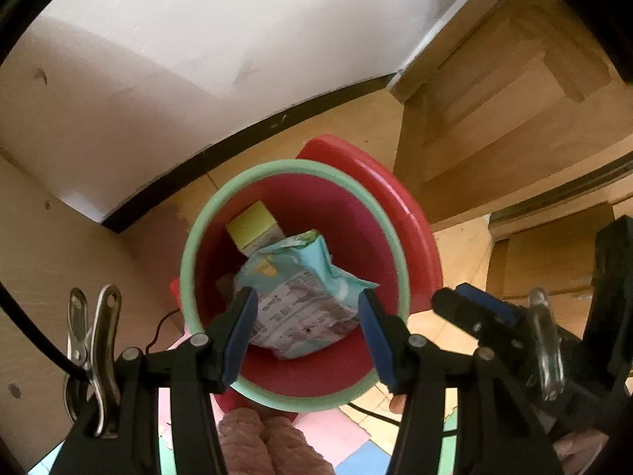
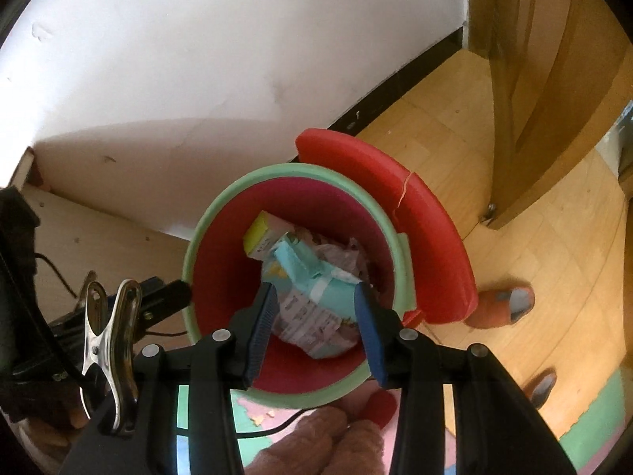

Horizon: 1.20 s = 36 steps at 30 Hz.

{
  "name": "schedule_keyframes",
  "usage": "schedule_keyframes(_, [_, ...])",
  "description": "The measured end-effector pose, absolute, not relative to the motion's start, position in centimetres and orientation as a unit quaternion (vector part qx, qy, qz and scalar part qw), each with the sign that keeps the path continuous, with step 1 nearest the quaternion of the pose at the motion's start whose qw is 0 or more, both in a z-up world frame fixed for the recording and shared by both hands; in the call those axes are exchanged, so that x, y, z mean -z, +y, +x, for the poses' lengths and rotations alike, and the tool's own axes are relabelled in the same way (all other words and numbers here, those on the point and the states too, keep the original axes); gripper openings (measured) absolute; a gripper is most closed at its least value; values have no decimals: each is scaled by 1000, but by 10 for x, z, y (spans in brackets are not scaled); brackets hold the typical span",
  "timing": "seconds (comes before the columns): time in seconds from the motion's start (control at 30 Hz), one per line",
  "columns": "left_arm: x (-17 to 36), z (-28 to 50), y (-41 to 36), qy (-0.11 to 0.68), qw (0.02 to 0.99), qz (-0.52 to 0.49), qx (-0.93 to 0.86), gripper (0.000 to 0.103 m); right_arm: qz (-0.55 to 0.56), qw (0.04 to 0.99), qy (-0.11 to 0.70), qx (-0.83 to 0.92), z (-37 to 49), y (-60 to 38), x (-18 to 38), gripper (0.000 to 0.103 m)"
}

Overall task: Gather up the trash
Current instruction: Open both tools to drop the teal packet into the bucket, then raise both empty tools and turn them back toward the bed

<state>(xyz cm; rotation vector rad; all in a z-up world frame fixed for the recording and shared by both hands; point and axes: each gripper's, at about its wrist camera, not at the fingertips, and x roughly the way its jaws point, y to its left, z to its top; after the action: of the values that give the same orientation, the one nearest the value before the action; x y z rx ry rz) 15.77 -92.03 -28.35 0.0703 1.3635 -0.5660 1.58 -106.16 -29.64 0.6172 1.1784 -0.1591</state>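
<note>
Left wrist view: left gripper point(image 1: 306, 318) gapes, empty, over the red trash bin point(image 1: 419, 237) — a crumpled teal wrapper point(image 1: 304, 289) lies inside, beside a yellow-topped carton point(image 1: 255, 221). Right gripper point(image 2: 314, 310) likewise hangs open above it.

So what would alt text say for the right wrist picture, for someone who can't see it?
Looking down between the open fingers of the right tool into a red bin with a pale green rim, holding a crumpled blue packet and a yellow-topped carton. Its red lid stands open behind, above a wooden floor.
</note>
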Motion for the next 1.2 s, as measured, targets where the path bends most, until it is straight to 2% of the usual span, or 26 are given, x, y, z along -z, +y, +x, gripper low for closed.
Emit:
schedule_keyframes(0.57, [209, 105, -911, 592, 764, 6, 256, 55, 254, 816, 517, 39, -19, -1042, 223, 42])
schedule_keyframes(1.2, [90, 39, -834, 535, 806, -30, 251, 55, 200, 858, 471, -36, -74, -980, 114, 42])
